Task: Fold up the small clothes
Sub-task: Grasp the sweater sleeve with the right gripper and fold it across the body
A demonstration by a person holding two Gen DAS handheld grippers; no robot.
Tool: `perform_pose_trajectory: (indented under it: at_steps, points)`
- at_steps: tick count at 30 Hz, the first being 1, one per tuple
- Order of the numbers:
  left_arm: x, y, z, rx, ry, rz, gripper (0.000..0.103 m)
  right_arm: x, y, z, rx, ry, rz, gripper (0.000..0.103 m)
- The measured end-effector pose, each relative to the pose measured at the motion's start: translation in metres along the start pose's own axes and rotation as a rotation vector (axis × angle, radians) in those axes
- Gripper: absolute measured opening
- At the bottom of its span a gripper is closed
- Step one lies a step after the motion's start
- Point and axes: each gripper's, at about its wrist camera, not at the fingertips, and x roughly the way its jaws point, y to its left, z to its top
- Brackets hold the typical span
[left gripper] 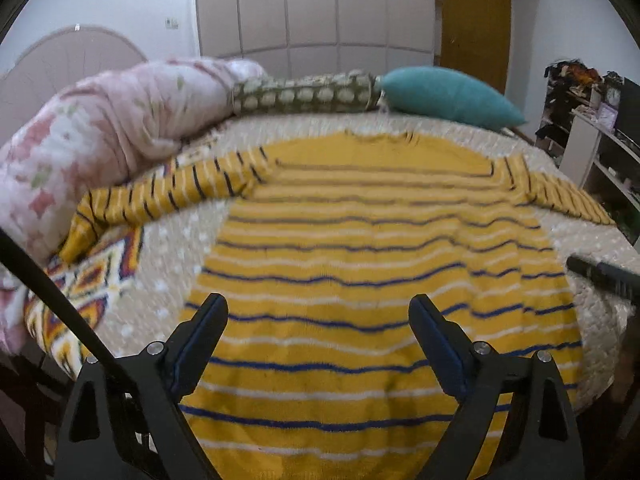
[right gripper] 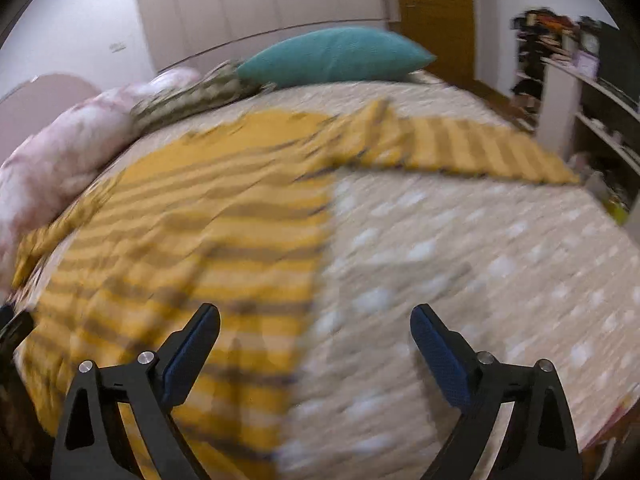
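A yellow striped sweater (left gripper: 360,280) is spread flat on the bed (right gripper: 480,260) (sleeves out); the left gripper (left gripper: 318,316) and right gripper (right gripper: 316,320) are held wide apart, empty

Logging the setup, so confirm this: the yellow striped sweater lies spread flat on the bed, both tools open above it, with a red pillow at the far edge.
Wrong on the pillow: it is teal, as both wrist views show. The sweater does lie spread on the bed, and the left tool and right tool are open.
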Motion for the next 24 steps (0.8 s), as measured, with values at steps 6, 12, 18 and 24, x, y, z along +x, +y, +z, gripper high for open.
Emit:
perform_pose_trajectory:
  at_steps: [6, 12, 18, 24]
  points:
    - [0.003, 0.007, 0.004, -0.061, 0.051, -0.048, 0.092, 0.028, -0.135, 0.054, 0.31, -0.018, -0.121, 0.093]
    - [0.007, 0.022, 0.005, -0.159, 0.147, -0.055, 0.092, 0.058, -0.26, 0.087, 0.633, -0.091, -0.036, 0.08]
    - [0.001, 0.03, 0.01, -0.175, 0.139, 0.0, 0.092, 0.089, -0.297, 0.13, 0.705, -0.112, -0.078, 0.08]
    - [-0.002, 0.044, 0.013, -0.206, 0.123, 0.01, 0.092, 0.095, -0.328, 0.137, 0.833, -0.102, -0.149, 0.017]
